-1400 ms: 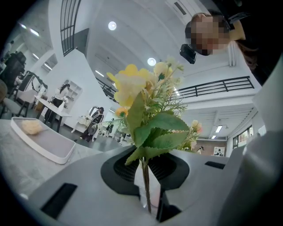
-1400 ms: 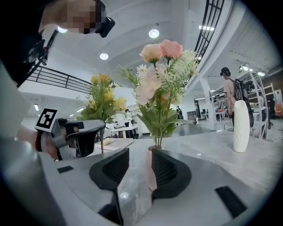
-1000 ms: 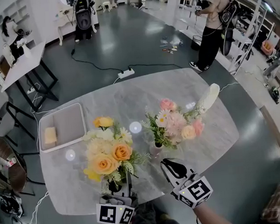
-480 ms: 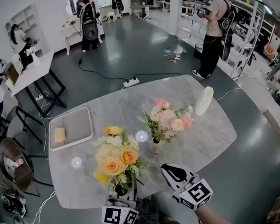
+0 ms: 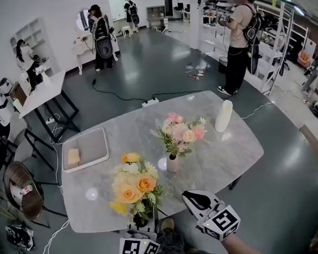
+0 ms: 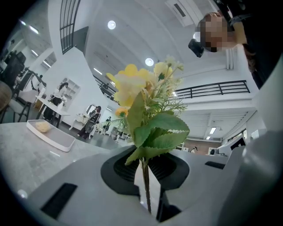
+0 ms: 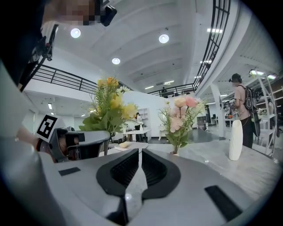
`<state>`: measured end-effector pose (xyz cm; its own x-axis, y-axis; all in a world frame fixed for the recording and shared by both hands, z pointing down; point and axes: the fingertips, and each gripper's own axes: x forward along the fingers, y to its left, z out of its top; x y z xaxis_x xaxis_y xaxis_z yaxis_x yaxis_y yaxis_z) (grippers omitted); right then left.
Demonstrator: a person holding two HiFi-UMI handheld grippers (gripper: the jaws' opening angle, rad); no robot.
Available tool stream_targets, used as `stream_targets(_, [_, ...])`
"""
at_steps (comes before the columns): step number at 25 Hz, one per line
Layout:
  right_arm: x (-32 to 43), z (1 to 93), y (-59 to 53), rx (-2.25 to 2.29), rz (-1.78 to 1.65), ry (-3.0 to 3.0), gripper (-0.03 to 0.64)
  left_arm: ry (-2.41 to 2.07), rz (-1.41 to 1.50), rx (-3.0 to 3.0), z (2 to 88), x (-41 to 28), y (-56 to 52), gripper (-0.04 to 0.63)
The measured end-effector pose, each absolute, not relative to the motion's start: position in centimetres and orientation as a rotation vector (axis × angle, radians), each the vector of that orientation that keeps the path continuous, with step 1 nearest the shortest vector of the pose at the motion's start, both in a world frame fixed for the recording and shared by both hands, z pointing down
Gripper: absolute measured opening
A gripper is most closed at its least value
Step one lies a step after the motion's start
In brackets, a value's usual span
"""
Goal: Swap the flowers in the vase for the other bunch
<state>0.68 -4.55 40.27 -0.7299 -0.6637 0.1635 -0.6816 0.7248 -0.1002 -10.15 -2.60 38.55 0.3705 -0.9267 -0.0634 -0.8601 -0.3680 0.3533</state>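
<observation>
A yellow and orange bunch of flowers (image 5: 131, 186) stands upright over the table's near edge, and my left gripper (image 5: 146, 221) is shut on its stems. In the left gripper view the thin stems (image 6: 145, 187) sit pinched between the jaws, with leaves and yellow blooms (image 6: 140, 88) above. A pink bunch (image 5: 179, 131) stands in a small pinkish vase (image 5: 172, 163) at the table's middle. A tall white vase (image 5: 223, 115) stands empty at the far right. My right gripper (image 5: 195, 198) hangs off the near edge, shut with nothing in it; its own view shows the jaws (image 7: 140, 152) together, with the pink bunch (image 7: 180, 118) ahead.
A grey tray (image 5: 93, 145) with a yellowish sponge (image 5: 73, 156) lies on the grey marble table (image 5: 216, 163) at the far left. A power strip and cables (image 5: 149, 102) lie on the floor beyond. Several people stand at the back of the room, and a chair (image 5: 23, 187) stands at the left.
Both grippers have drawn back toward the table's near edge, the left one carrying the yellow bunch with it. The pink bunch, tray and white vase now look farther away.
</observation>
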Motion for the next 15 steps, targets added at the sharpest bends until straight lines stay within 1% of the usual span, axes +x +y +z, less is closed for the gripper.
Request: stream_targets(15, [2.4,37.5,1.1,1.071,0.182,-2.852,0.037,-1.596,-0.408,2.398,36.6,-7.9,3.3,0.063])
